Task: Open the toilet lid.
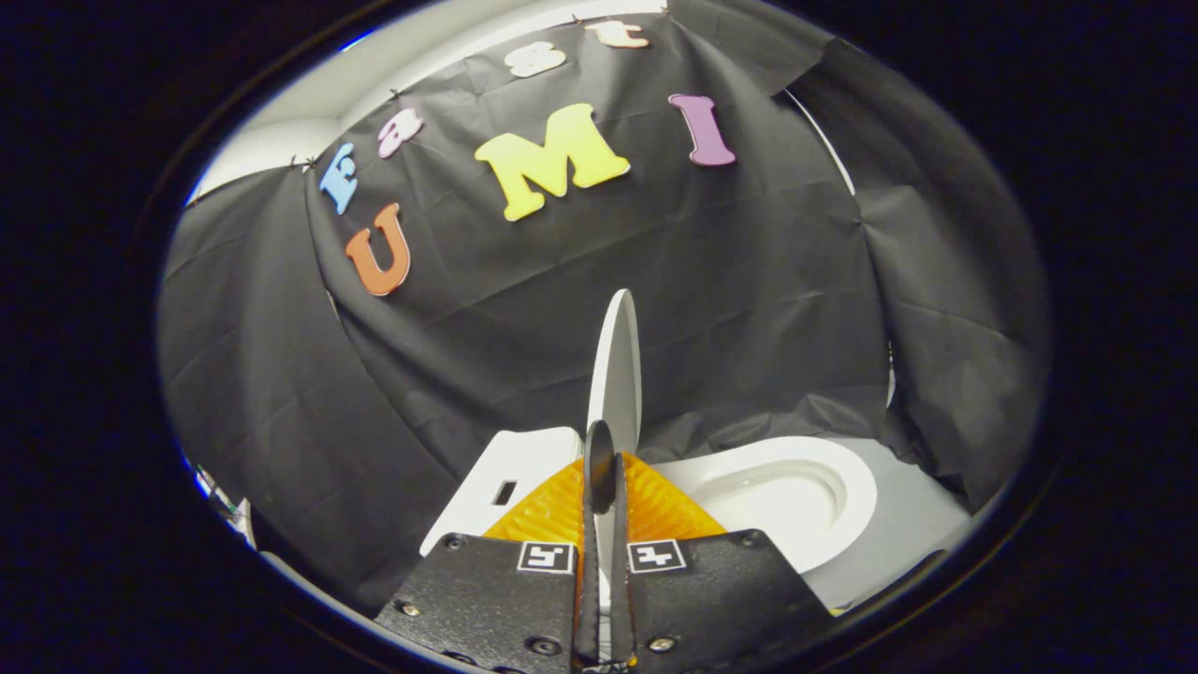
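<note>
Tool (604, 468) fingers pinch upright white lid (618, 365) above open bowl (796, 487).

Raised lid (618, 360) stands edge-on between the jaws, bowl (796, 487) to its right.

The tool (606, 487) has its two fingers nearly together, pinching the thin edge of the white toilet lid (618, 370), which stands upright, edge-on, rising beyond the fingertips. To the tool's right lies the open toilet bowl (781, 491); to its left, the white tank (510, 473).
</note>
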{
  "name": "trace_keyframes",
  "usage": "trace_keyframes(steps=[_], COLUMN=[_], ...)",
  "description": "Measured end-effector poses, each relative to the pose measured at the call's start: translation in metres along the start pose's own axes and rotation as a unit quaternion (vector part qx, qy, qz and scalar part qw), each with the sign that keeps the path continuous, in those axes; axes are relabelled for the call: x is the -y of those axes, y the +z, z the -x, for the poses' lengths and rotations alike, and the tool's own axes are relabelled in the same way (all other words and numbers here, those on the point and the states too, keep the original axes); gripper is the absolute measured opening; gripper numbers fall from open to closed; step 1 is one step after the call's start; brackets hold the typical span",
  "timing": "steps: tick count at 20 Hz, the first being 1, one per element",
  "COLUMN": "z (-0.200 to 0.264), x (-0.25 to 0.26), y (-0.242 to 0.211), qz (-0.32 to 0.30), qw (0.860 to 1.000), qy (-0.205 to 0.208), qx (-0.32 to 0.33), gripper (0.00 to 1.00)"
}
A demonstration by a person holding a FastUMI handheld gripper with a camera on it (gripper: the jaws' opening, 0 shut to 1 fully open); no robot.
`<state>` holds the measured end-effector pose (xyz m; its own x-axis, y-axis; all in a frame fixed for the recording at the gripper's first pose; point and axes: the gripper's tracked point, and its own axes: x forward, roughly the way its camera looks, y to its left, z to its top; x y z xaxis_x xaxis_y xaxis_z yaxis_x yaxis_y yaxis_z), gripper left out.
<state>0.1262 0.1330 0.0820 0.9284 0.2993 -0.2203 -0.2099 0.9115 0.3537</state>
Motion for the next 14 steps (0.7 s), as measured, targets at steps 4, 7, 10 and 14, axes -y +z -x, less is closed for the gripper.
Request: trace_keyframes(steps=[4,7,10,14], z=[-0.005,-0.007,-0.009,-0.014], x=[-0.025,-0.040,-0.057,-0.077], y=[-0.002,-0.007,-0.011,-0.015], qz=[0.030,0.060,0.080,0.100], qw=[1.000,0.998,0.997,0.995], qy=[0.002,-0.007,-0.007,-0.007], qx=[-0.001,-0.002,-0.002,0.000], gripper=[0.08,0.08,0.08,0.08])
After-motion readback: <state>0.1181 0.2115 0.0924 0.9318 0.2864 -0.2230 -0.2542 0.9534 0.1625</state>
